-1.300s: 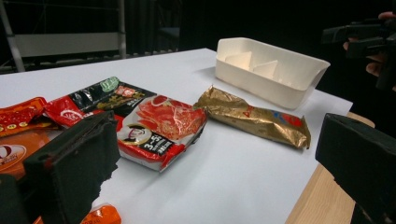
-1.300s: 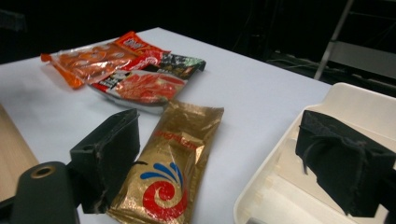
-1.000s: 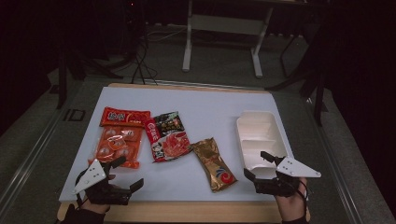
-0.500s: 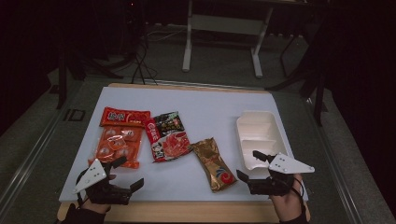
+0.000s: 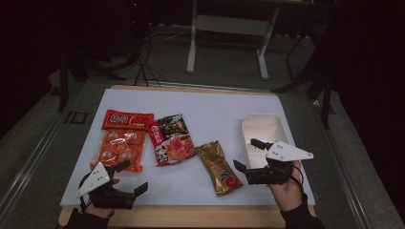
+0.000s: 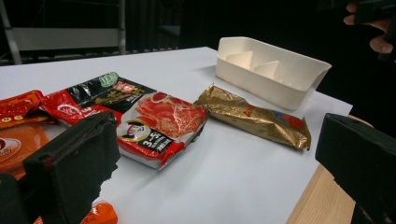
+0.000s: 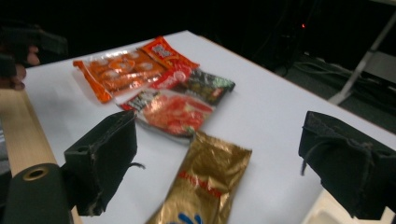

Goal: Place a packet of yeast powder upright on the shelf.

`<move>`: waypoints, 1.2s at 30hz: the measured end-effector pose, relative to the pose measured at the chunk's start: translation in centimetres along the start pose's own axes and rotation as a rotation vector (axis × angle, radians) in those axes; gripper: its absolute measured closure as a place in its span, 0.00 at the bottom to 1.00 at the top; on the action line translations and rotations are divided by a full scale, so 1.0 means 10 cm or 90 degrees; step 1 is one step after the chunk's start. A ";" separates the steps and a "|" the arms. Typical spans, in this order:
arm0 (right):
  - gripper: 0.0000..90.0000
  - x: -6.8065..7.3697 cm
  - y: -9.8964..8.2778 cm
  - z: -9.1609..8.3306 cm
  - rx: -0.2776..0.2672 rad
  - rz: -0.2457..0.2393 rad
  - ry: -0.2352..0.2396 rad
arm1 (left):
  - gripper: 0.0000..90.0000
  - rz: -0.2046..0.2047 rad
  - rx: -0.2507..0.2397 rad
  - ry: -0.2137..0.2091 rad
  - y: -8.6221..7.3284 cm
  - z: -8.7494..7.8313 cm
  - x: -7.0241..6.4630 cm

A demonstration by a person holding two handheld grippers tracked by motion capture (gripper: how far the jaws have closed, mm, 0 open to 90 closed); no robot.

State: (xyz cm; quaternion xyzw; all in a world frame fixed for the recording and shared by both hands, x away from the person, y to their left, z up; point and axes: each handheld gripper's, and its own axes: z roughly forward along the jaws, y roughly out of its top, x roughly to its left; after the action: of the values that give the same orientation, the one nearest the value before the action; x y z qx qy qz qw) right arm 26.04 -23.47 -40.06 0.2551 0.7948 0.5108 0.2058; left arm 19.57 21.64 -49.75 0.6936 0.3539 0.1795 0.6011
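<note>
Right gripper (image 5: 244, 155) low at the white table's (image 5: 210, 102) near right, jaws spread wide, nothing between them, just beside the gold packet (image 5: 219, 167) (white tray (image 5: 262, 129) behind). Left gripper (image 5: 134, 176) near the front left edge, likewise wide apart and empty, close to the orange packet (image 5: 117, 148).

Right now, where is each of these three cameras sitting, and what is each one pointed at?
High view: fixed above the person's side, looking forward and down on the white table; both hands, left gripper and right gripper.
Left gripper view: rides on the left gripper, facing the white tray.
Right gripper view: rides on the right gripper, facing the snack packets.
All three share the gold packet.
</note>
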 end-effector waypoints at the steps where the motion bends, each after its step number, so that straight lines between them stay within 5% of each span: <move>1: 0.13 0.00 0.02 0.01 -0.001 0.003 0.008 | 0.00 -0.001 0.000 0.000 0.00 0.00 0.00; 19: 0.12 -0.12 0.30 0.32 0.032 0.037 0.005 | 0.00 0.000 0.005 -0.005 0.00 0.01 0.00; 36: 0.11 -0.17 0.30 0.71 0.079 0.074 -0.004 | 0.00 -0.002 0.009 -0.011 -0.01 0.02 0.00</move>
State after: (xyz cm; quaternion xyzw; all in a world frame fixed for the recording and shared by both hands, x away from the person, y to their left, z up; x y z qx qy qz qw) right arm 32.16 -18.48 -40.03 0.3143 0.8081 0.4710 0.1623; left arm 19.69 21.44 -49.87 0.6988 0.3512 0.1701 0.5995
